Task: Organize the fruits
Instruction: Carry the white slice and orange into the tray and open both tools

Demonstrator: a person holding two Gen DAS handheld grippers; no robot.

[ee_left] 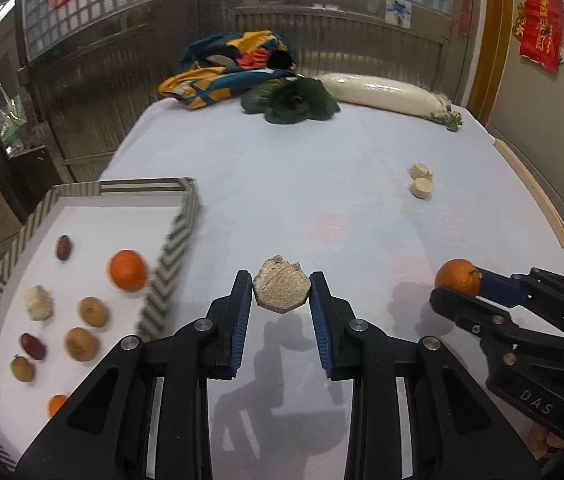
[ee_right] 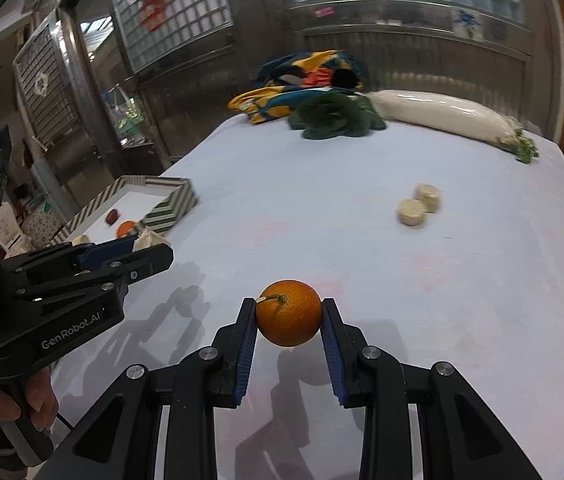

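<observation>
Well along: tray at left already holding several fruits. Left gripper clamped on a beige chunk, right gripper on an orange, both above worktop. Two chunks left.

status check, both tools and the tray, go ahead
Left tool shut on beige chunk. Right tool shut on orange. Tray to the left, path clear.

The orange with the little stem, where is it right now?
The orange is clamped in the right gripper, held above the white tablecloth. In the left wrist view it shows at the right, across from the striped tray.
</observation>
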